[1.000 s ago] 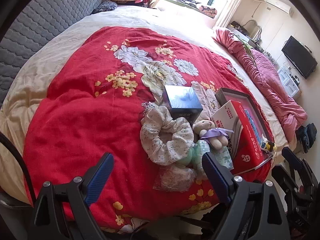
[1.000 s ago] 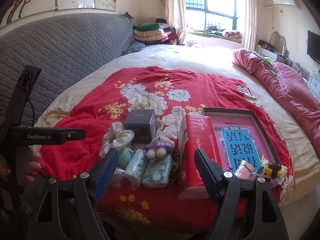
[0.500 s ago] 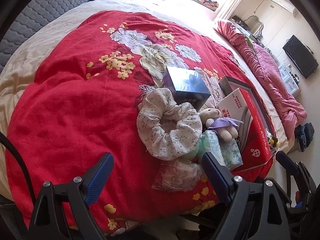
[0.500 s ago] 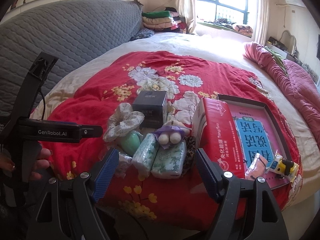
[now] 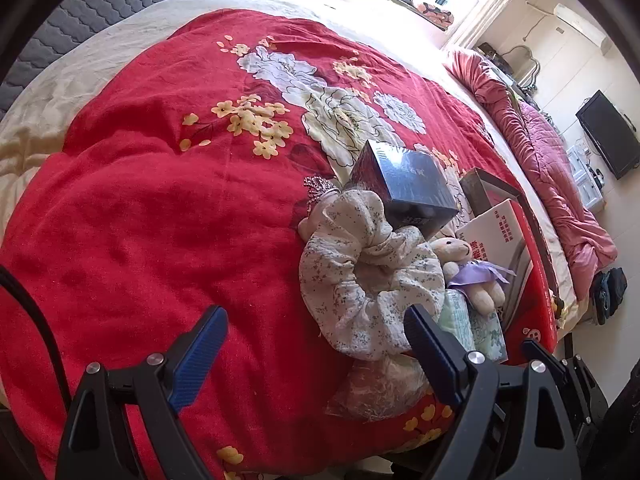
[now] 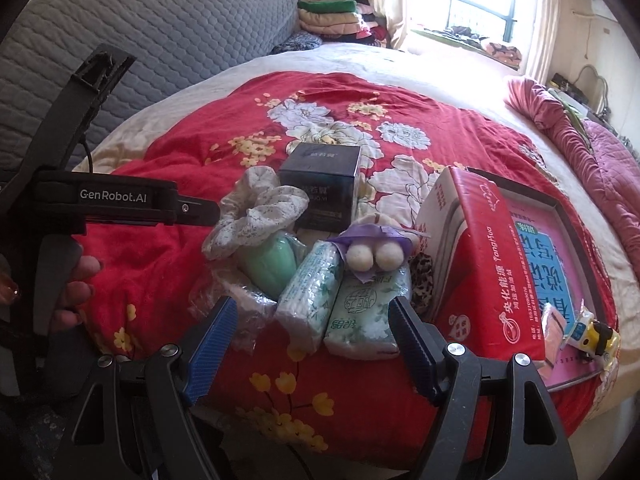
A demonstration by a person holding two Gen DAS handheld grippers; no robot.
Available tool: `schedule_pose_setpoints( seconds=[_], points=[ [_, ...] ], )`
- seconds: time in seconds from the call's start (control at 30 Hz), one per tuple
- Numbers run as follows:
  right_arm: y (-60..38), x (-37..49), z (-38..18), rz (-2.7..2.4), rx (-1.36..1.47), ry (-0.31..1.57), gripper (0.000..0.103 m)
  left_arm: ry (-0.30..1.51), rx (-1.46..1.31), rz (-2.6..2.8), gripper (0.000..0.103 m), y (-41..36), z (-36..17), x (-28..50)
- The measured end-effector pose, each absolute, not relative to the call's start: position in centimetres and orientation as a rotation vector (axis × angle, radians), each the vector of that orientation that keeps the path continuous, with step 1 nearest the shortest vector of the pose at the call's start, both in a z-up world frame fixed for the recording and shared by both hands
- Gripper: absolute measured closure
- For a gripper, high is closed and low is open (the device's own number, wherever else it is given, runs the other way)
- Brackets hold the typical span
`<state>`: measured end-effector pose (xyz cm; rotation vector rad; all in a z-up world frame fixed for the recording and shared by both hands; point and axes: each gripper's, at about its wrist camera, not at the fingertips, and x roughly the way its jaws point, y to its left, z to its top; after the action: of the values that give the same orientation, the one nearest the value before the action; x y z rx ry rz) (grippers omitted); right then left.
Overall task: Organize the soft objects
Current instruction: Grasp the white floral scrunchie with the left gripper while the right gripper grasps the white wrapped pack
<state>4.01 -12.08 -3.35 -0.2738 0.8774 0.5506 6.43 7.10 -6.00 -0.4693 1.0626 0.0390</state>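
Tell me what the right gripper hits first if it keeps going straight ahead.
Probably the two tissue packs lying straight ahead between the right gripper's open fingers; depth is hard to judge.

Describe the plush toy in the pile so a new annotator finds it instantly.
Start at the red floral quilt covering the bed, then find the tall red tissue box near its front edge. Just left of that box, lying on two green-patterned tissue packs, is the small cream plush bear. It alone wears a lilac dress, its two round feet pointing at the right wrist camera.
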Motion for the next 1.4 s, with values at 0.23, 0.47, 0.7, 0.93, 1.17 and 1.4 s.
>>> schedule_pose_setpoints(
  seconds=[0.23, 0.47, 0.7, 0.93, 1.17, 1.4],
  points=[
    [-10.9, 4.6, -5.3, 0.548, -0.308, 0.909, 0.027, 1.072, -0.47, 0.052, 0.014, 7.4, -7.0, 7.3],
    [-10.3, 5.6, -6.3, 0.541, -0.327, 0.909, 0.038, 1.07, -0.524, 0.03, 0.014, 8.0, -8.1, 8.3],
    [-10.3, 6.7, -7.6, 0.537, -0.332, 0.927, 0.059, 1.064, -0.544, -0.004, 0.016, 8.1, -8.9, 9.2],
    [-10.7, 7.0, -7.7, 0.554, -0.305, 0.926, 0.077, 1.051, -0.613, -0.062, 0.033, 8.5, -9.8, 9.8],
    [-10.9, 6.9, -7.6, 0.56, -0.301, 0.923, 0.078, 1.06, -0.651, -0.106, 0.054, 8.4, -10.4, 10.2],
    [-11.1, 6.6, -7.4, 0.567, -0.302, 0.916, 0.078, 1.039, -0.652, -0.127, 0.081, 8.5, -10.4, 10.3]
  ],
)
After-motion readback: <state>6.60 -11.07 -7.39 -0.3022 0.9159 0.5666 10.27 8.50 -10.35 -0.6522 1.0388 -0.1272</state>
